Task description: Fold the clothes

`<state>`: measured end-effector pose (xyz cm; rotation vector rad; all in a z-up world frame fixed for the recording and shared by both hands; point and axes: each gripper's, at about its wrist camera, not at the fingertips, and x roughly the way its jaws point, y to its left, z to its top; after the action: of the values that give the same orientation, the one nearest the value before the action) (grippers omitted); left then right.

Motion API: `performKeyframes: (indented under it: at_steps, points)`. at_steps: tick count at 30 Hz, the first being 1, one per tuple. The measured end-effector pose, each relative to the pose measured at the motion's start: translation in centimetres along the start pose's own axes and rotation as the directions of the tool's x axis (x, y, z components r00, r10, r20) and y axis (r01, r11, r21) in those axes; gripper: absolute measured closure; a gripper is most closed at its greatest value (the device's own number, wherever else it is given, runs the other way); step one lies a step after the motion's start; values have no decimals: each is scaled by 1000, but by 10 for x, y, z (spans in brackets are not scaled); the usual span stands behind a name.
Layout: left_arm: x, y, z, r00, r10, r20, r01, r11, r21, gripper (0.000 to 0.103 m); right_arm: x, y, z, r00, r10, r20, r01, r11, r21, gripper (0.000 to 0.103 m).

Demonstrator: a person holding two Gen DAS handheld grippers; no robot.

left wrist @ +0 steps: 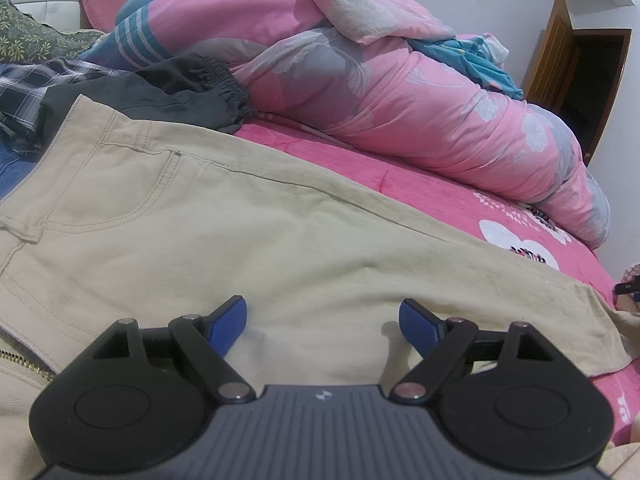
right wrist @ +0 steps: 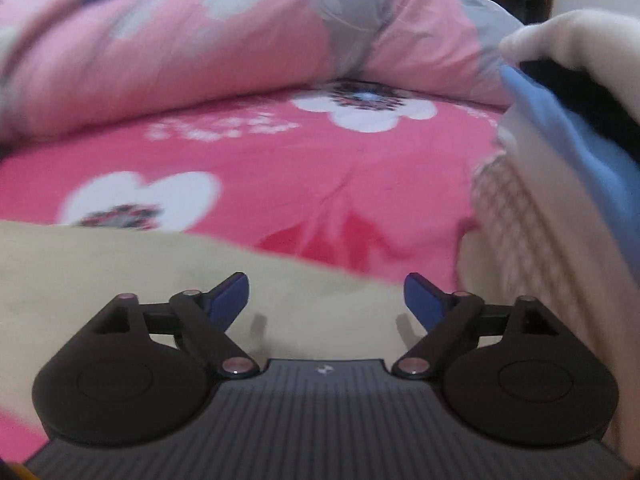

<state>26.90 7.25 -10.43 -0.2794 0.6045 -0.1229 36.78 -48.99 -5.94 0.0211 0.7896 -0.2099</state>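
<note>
Blue pads sat on the tips of the left claw, and its two fingers stood wide apart with nothing held between them. Right under and in front of that claw lay the tan pants, spread flat on the bed. A brass zipper showed at the claw's near left. The pants' pocket seam curved off to the claw's left, and one leg ran out to the claw's right, across the pink sheet. Farther ahead and to the left, dark gray shorts with a stretchy waist touched the top edge of the pants. A plaid shirt lay left of those. Behind them all, far from the claw, a big pink blanket with gray flowers was heaped up. A brown door stood at the far right.

The right claw also had its fingers spread wide, and it gripped nothing. This view was blurry. The tan pants lay just under it and to its left, with their edge running past its tips. Ahead of it was the pink sheet with white flowers. To its right a stack of clothes rose up, white, blue and black, right beside the claw. Farthest off, the pink blanket filled the top.
</note>
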Motion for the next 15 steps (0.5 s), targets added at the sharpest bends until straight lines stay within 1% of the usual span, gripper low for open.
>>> performKeyframes:
  at_steps: [1,2,3,5,6,7,8,9,10,12,15]
  points:
    - [0,0,0,1000,-1,0,1,1000,0,18,15,-5,3,998,-40,-39,41,999,26,9]
    - [0,0,0,1000,-1,0,1,1000,0,18,31,-11,4,991,-83,-105,90,994,58,9]
    - [0,0,0,1000,-2,0,2,1000,0,18,43,-12,2,983,-103,-151,115,991,72,8]
    - [0,1,0,1000,-2,0,2,1000,1,17,53,-11,-5,975,-105,-193,125,987,97,9]
    - [0,0,0,1000,-2,1,2,1000,1,17,50,-11,-8,977,-84,-195,112,984,138,15]
    - [0,1,0,1000,-2,0,2,1000,1,17,45,-11,-11,981,-40,-191,73,983,166,37]
    - [0,1,0,1000,-2,0,2,1000,1,17,39,-8,-14,983,-4,-182,33,987,157,47]
    - [1,1,0,1000,-2,0,2,1000,1,17,33,-2,-17,984,16,-178,7,992,123,68]
    - [1,1,0,1000,-2,1,2,1000,0,17,27,5,-20,983,31,-180,-16,996,84,85]
    - [0,1,0,1000,-2,1,2,1000,0,17,10,17,-28,985,51,-163,-47,999,28,96]
    - [0,1,-1,1000,-3,1,3,1000,0,17,-21,38,-44,986,114,-121,-121,992,-48,97]
